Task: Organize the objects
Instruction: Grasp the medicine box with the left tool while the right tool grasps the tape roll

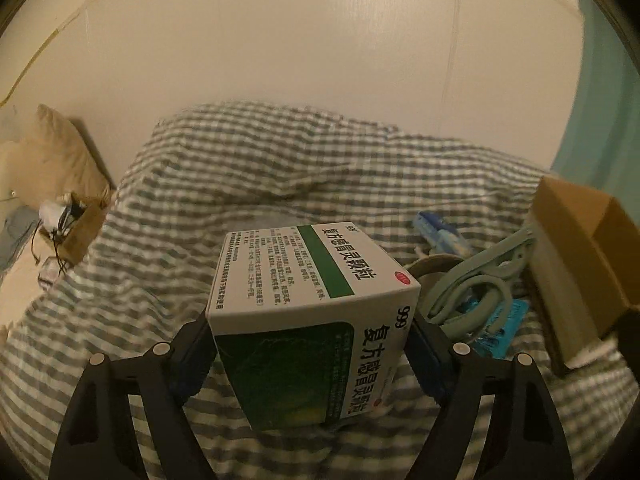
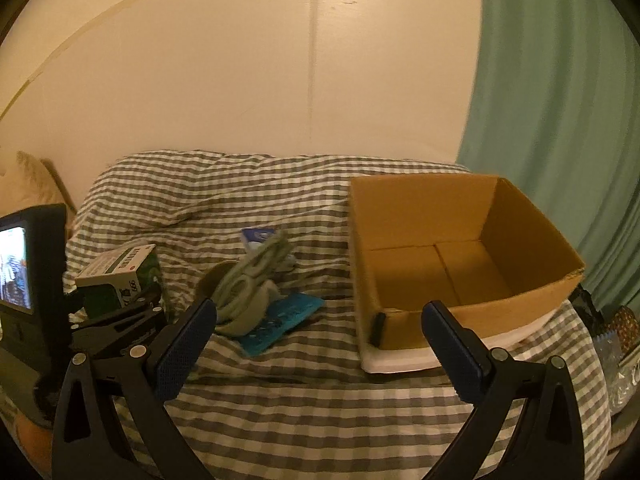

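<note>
My left gripper (image 1: 310, 344) is shut on a green-and-white medicine box (image 1: 308, 304) and holds it above the checked bedspread. The same box (image 2: 120, 276) and left gripper (image 2: 120, 308) show at the left of the right wrist view. My right gripper (image 2: 320, 344) is open and empty above the bed. An open cardboard box (image 2: 460, 256) sits ahead of it to the right; it also shows at the right edge of the left wrist view (image 1: 580, 256). Pale green clothes hangers (image 2: 252, 280) lie in a pile with a blue packet (image 2: 280, 320) between the two grippers.
A grey-and-white checked bedspread (image 2: 280, 392) covers the bed. A white-and-blue packet (image 2: 260, 237) lies behind the hangers. A teal curtain (image 2: 560, 120) hangs at the right. A pillow (image 1: 44, 160) and a small box of cables (image 1: 76, 224) sit at the far left.
</note>
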Tool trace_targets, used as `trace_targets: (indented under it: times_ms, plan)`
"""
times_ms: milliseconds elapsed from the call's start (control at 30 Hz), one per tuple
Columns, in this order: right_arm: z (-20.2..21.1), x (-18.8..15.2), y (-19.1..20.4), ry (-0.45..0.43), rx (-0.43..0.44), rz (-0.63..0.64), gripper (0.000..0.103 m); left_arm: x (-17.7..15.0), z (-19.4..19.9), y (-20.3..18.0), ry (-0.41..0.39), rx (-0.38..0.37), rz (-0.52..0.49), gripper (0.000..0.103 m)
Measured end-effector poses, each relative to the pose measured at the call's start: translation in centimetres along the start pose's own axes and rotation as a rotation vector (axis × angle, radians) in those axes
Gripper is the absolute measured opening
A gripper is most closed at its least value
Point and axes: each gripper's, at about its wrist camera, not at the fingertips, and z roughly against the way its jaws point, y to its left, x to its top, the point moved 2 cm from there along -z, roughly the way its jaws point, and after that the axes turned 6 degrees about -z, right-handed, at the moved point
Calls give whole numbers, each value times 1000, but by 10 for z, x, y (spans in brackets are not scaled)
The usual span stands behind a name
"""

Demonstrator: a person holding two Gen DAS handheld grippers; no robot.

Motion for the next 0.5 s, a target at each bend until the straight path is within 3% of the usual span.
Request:
trace_targets:
  times_ms: [133,300,433,500]
  plan:
    - [0,6,30,-21,37,69,103,18,22,25,-33,-30,-43,84]
    - [-29,13,62,46,63,102,103,28,38,53,-80,-72,-67,84]
    - [-76,11,73,157,73,99,85,26,33,65,-80,-109,-72,84]
    - [-97,9,74,196,44,105,84,24,27,67,-78,-122,-71,84]
